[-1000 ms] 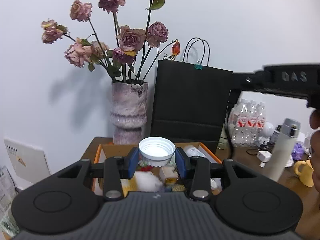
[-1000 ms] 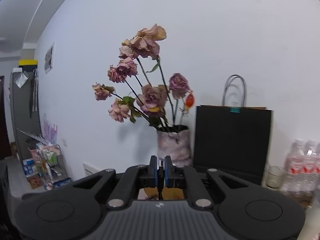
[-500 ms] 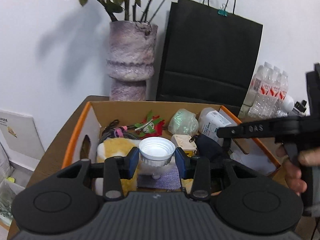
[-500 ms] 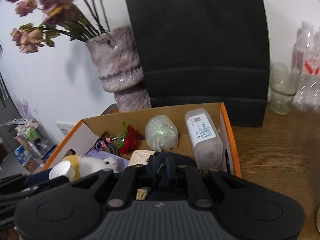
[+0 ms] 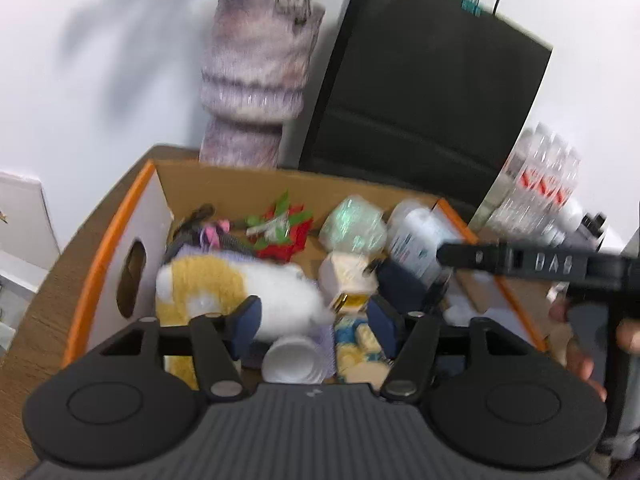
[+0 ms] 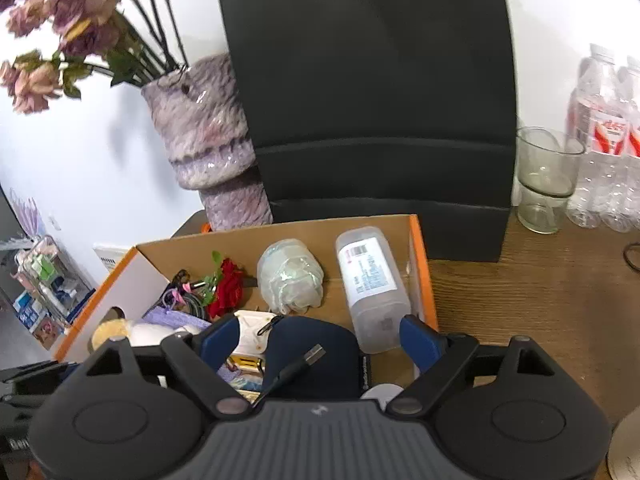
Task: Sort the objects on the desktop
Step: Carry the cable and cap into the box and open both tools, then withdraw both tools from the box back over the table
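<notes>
An orange-edged cardboard box [image 5: 100,264] [image 6: 420,264] on the wooden desk holds a white and yellow plush toy [image 5: 240,288], a red flower [image 6: 228,292], a wrapped bundle [image 6: 292,280], a clear labelled bottle [image 6: 372,284] and a dark blue pouch [image 6: 316,356] with a USB cable [image 6: 308,360]. My left gripper [image 5: 312,320] is open over the box; a white cup [image 5: 294,360] lies free below it. My right gripper [image 6: 320,340] is open above the blue pouch.
A purple vase [image 5: 256,80] [image 6: 208,136] with dried roses and a black paper bag [image 5: 420,100] [image 6: 380,100] stand behind the box. A glass cup [image 6: 544,180] and water bottles [image 6: 608,140] stand at the right on the desk [image 6: 540,300].
Both grippers dropped toward the box and opened. The left one let go of the white cup, which now lies in the box. The right gripper's jaws went from shut to wide open.
</notes>
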